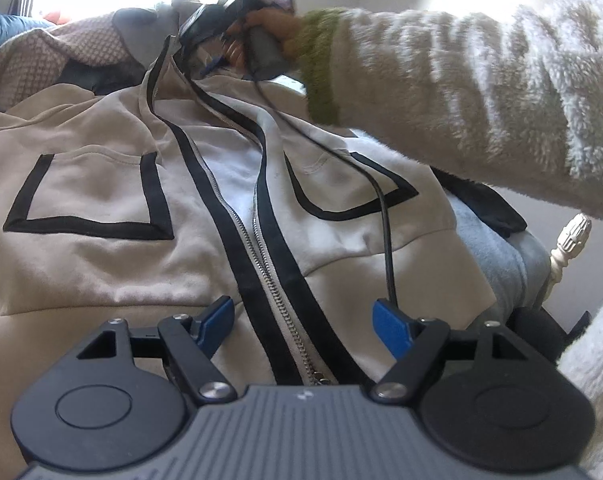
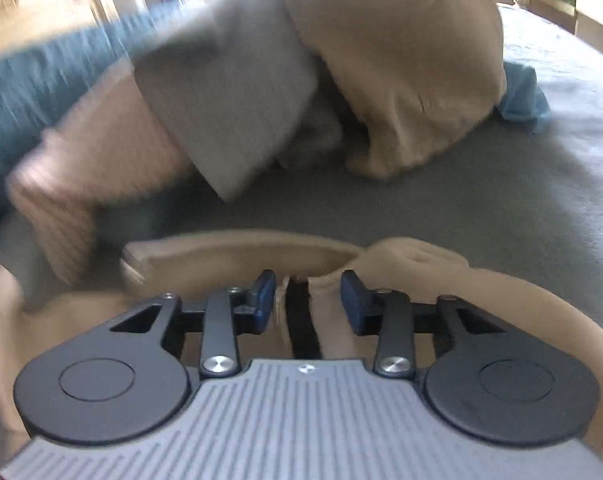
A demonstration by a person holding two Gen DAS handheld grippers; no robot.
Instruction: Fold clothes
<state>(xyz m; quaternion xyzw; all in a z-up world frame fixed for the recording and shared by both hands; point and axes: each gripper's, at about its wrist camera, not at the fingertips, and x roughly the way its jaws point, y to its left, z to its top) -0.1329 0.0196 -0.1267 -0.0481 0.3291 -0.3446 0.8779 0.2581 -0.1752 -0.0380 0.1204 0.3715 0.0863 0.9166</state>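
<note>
- the cream zip jacket (image 1: 113,248) lies spread front-up on the bed, its black-edged zipper (image 1: 261,264) running up the middle and a black-outlined square pocket on each side.
- the left tool (image 1: 303,320) hangs just above the jacket's lower hem, its blue fingers (image 1: 217,316) spread wide on either side of the zipper, released and gripping nothing.
- at the far end, by the collar, a hand (image 1: 269,28) in a fluffy white sleeve (image 1: 481,92) with a green cuff carries the right tool (image 1: 197,24); a black cable (image 1: 385,220) trails from it across the jacket.
- in the right wrist view the right tool (image 2: 307,296) stands part open over the collar, the black zipper strip (image 2: 301,320) and cream cloth lying between its blue fingers (image 2: 351,294); the pads do not press on the cloth.
- past the collar, on the grey-blue bed cover (image 2: 521,200), sits a blurred heap of other clothes: a beige garment (image 2: 401,80), a grey piece (image 2: 229,92), a pinkish knit (image 2: 73,184) and some blue cloth (image 2: 521,100).
</note>
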